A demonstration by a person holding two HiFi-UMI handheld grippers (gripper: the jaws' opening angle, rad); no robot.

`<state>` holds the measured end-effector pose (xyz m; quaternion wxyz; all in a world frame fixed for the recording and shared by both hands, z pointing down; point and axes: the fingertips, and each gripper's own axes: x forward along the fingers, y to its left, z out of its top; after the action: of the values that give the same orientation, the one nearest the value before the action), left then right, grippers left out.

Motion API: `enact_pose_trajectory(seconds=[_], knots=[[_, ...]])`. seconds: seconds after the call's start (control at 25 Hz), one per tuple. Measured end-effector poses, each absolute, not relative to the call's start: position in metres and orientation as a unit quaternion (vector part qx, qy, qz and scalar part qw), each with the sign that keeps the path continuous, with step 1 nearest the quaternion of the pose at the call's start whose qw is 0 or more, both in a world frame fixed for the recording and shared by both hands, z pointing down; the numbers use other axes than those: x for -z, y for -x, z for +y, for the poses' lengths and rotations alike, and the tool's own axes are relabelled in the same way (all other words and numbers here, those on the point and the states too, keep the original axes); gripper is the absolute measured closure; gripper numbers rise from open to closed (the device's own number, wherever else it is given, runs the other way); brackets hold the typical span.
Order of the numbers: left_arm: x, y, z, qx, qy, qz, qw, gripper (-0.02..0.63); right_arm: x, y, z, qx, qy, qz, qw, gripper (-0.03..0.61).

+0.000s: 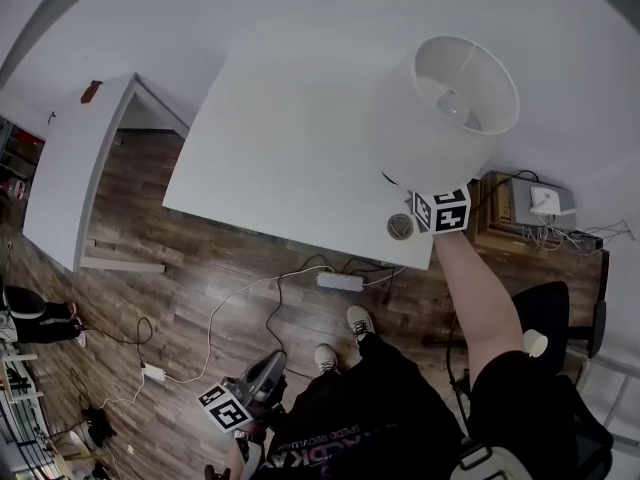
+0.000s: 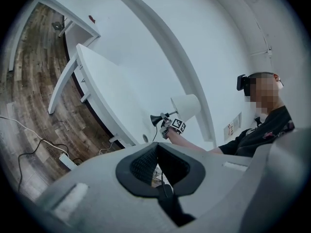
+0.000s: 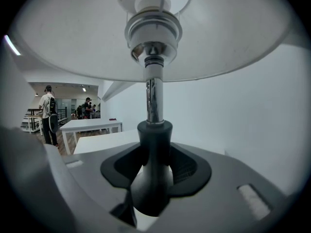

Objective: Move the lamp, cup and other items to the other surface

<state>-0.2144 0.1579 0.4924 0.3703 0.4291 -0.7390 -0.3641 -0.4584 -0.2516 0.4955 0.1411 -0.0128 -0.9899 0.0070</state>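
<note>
Right hand-held gripper [image 3: 154, 166]: jaws closed on the black neck of the lamp [image 1: 445, 103], one pad on each side, just under its chrome stem.
Lamp position: carried at the end of the person's outstretched right arm [image 1: 480, 288], over the near right corner of the white tabletop [image 1: 290, 138]. The shade's open top faces the head camera, with the bulb visible inside.
Lamp base: a flared black cone. In the left gripper view it looks clear of the tabletop, though contact cannot be ruled out.
Left hand-held gripper [image 2: 158, 165]: jaws apart with nothing between them. It is held low by the person's left side, above the wooden floor [image 1: 200, 258] and well apart from the lamp.
Small round object [image 1: 400, 228]: sits on the tabletop's near corner, just beside the right hand-held gripper's marker cube. I cannot tell whether it is the cup.
Second table [image 1: 75, 178]: white, standing to the left of the first. A small dark item [image 1: 91, 91] lies near its far end.
Floor: a white power strip [image 1: 340, 281] lies under the near edge of the tabletop, with cables trailing from it.
Right side: a low wooden cabinet [image 1: 500, 230] carries a white box [image 1: 550, 200], and a black chair [image 1: 560, 318] stands beside the person.
Background: people stand in the room beyond, seen in the right gripper view.
</note>
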Motion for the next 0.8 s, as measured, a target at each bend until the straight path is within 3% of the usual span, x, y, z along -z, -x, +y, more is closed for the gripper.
enact_pose_trajectory(seconds=[0.8], knots=[[-0.474,0.21,0.17,0.348,-0.525,-0.685,0.366,0.62,-0.434,0.335,-0.299,-0.001,-0.119,-0.985,0.125,0.419]])
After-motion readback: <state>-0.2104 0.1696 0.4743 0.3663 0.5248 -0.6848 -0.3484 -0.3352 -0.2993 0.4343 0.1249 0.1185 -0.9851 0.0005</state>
